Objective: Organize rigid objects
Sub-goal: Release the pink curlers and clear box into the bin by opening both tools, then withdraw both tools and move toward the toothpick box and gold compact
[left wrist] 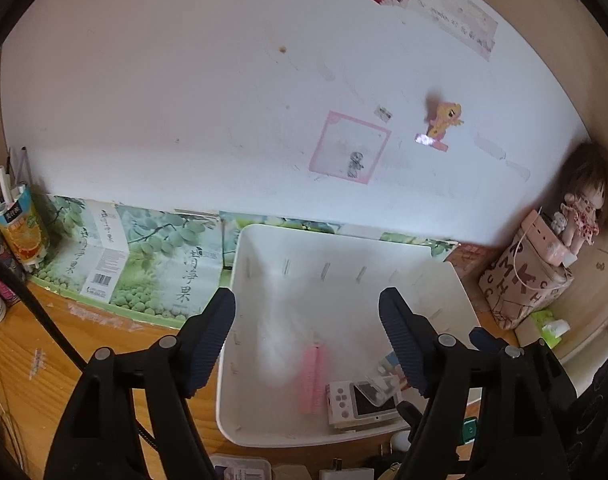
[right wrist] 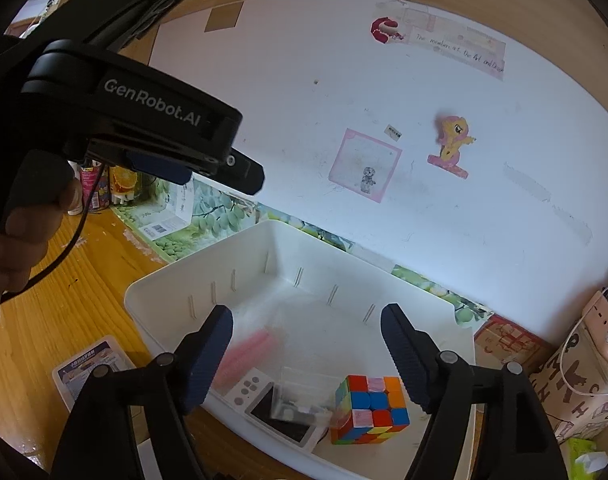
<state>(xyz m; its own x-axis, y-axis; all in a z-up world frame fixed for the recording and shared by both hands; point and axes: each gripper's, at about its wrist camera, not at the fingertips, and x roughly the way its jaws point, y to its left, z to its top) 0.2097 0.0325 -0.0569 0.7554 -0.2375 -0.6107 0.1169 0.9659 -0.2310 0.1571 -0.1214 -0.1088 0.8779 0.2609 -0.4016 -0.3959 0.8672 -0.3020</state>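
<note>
- Both hand-held grippers stand wide, with nothing between their fingers and nothing touched.
- Left hand-held gripper (left wrist: 307, 340) hovers over the near part of a white bin (left wrist: 240, 280), its dark ribbed fingers (left wrist: 210, 340) spread to either side of the bin's inside.
- Right hand-held gripper (right wrist: 306, 354) hangs over the same white bin (right wrist: 152, 292) from the near right, its jaws equally spread and empty.
- In the right wrist view the left hand-held gripper (right wrist: 240, 176) shows from the side at upper left, held by a person's hand (right wrist: 28, 236) by its black handle, above the tabletop (right wrist: 84, 280).
- Inside the bin, near its near wall, lie a pink ribbed roller (left wrist: 314, 376), a small white handheld console (left wrist: 364, 400) with a screen, and a clear plastic packet (right wrist: 304, 396) lying partly over the console.
- A multicoloured puzzle cube (right wrist: 370, 410) stands in the bin just right of the console; the left wrist view does not show it.
- The far half of the bin holds nothing; its walls carry short slots.
- Outside the bin, on the wooden tabletop, a white card pack (right wrist: 92, 364) lies at near left.
- A green printed box (left wrist: 144, 264) leans along the wall behind the bin, and an orange juice carton (left wrist: 22, 228) stands at far left.
- To the right stand a lettered bag (left wrist: 524, 288) and a doll (left wrist: 582, 208) on a pink box.
- The white wall behind bears a pink-framed note (left wrist: 348, 148) and a pony sticker (left wrist: 444, 120).
</note>
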